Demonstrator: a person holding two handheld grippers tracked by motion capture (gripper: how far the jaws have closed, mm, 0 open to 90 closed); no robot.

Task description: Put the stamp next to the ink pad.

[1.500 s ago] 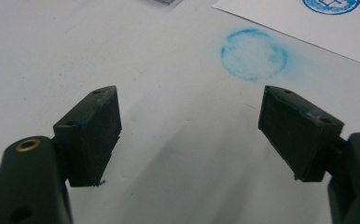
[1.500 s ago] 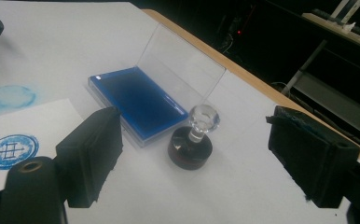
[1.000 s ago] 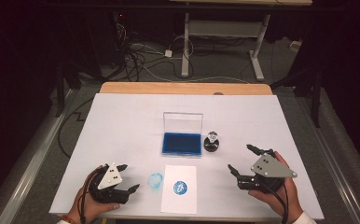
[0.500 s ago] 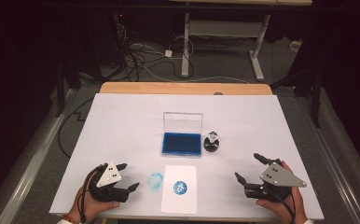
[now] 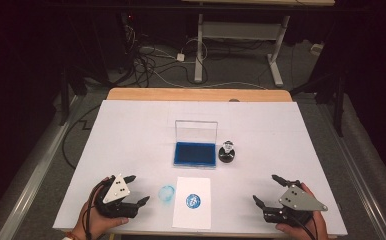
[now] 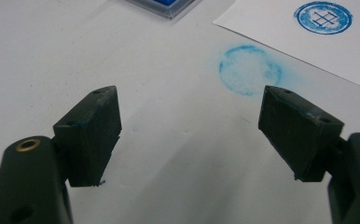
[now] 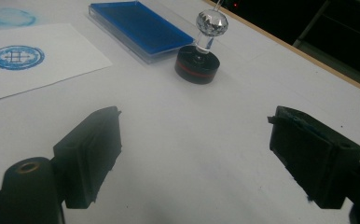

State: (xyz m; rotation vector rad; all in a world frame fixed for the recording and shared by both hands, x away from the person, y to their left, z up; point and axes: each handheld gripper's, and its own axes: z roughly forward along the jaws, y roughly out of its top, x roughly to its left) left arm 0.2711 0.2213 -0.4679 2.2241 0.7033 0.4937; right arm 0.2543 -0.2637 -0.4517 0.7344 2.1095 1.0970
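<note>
A blue ink pad (image 5: 195, 153) lies mid-table in a clear case, its lid (image 5: 196, 131) standing up behind it. Just right of it stands a stamp (image 5: 227, 152) with a black base and a crystal knob. A white paper (image 5: 193, 215) near the front edge carries a round blue print (image 5: 193, 201). Left of the paper, a blue ink ring (image 5: 167, 194) marks the table. My left gripper (image 5: 138, 189) rests open near that ring (image 6: 250, 70), holding nothing. My right gripper (image 5: 264, 188) is open and holds nothing at the front right, facing the stamp (image 7: 199, 60) and pad (image 7: 138, 25).
The white table top (image 5: 131, 135) ends in a wooden strip (image 5: 196, 94) at the back. Beyond it stand a desk frame (image 5: 236, 35) and tangled cables (image 5: 146, 60) on the floor. Dark floor runs along both sides of the table.
My right gripper has drawn back toward the table's front edge and slightly to the right. The left gripper has barely shifted. Both stay open.
</note>
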